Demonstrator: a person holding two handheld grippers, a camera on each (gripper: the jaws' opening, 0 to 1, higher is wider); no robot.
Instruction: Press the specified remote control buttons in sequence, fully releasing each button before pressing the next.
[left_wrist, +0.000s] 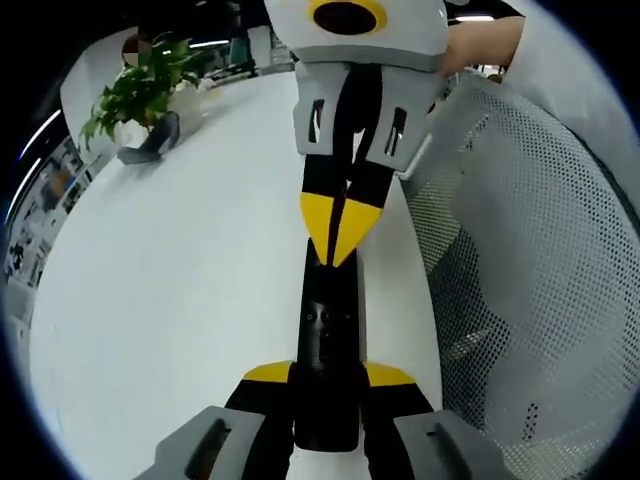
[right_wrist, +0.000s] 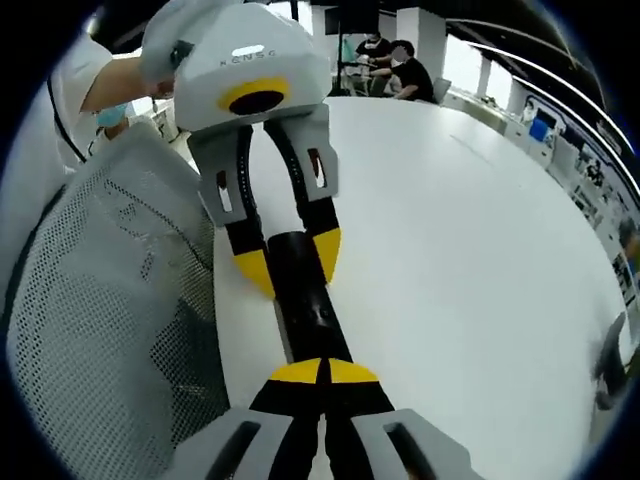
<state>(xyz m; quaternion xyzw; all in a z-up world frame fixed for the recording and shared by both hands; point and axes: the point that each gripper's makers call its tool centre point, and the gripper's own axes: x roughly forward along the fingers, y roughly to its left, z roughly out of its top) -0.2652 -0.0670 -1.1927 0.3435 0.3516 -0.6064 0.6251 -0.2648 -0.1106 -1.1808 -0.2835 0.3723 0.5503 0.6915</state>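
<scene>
White surface (left_wrist: 180, 300), round-edged. Potted plant (left_wrist: 135, 90) at its far edge in the left gripper view, a dark grey object (left_wrist: 150, 140) resting at its base. White mesh chair back (left_wrist: 540, 270) up against the surface edge; same chair (right_wrist: 110, 300) in the right gripper view. People seated (right_wrist: 395, 60) at the far side, open-plan office with desks behind them.

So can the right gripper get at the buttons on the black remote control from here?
Probably yes: the right gripper, shut, rests over the black remote control, which the left gripper holds.
</scene>
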